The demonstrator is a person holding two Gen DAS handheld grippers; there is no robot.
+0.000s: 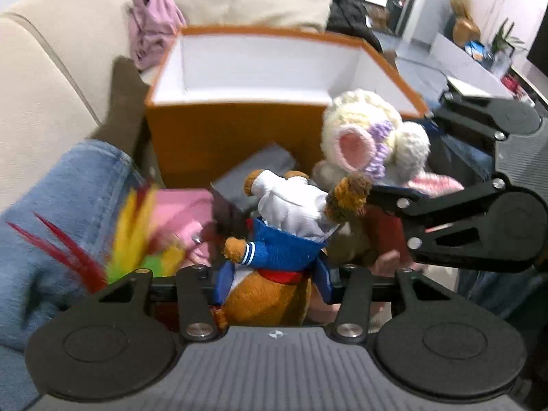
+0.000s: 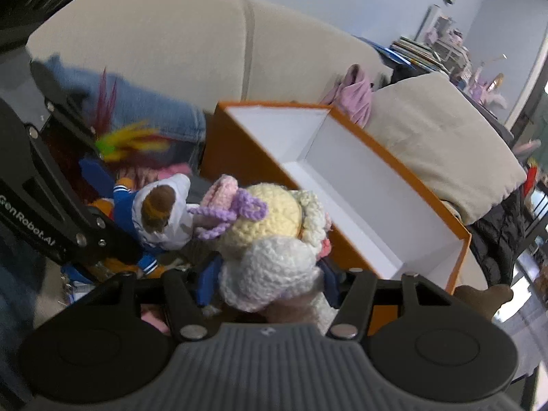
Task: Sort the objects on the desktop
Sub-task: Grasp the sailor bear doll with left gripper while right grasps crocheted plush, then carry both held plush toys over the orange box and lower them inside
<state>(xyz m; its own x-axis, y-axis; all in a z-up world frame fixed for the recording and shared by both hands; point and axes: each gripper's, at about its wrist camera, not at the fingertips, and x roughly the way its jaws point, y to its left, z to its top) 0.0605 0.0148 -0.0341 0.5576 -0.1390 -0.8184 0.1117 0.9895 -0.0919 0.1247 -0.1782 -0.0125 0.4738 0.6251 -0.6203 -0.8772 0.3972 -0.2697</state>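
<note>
A brown plush animal (image 1: 274,239) in a blue sailor jacket and white hat sits between the blue fingers of my left gripper (image 1: 274,270), which press on its sides. My right gripper (image 2: 267,284) is shut on a cream and white crocheted doll (image 2: 270,239) with pink ears and a purple bow. The two toys hang side by side, almost touching, just in front of an orange box (image 1: 253,30) with a white inside. Nothing shows inside the box (image 2: 274,104).
A beige sofa (image 2: 154,41) with a cushion (image 2: 438,144) and a crumpled pink cloth (image 1: 150,24) lies behind the box. Red, yellow and green feathers (image 1: 133,236), a pink item (image 1: 185,212) and a grey box (image 1: 260,171) lie at left. A person's jeans leg (image 1: 68,198) and brown sock (image 1: 126,102) are near.
</note>
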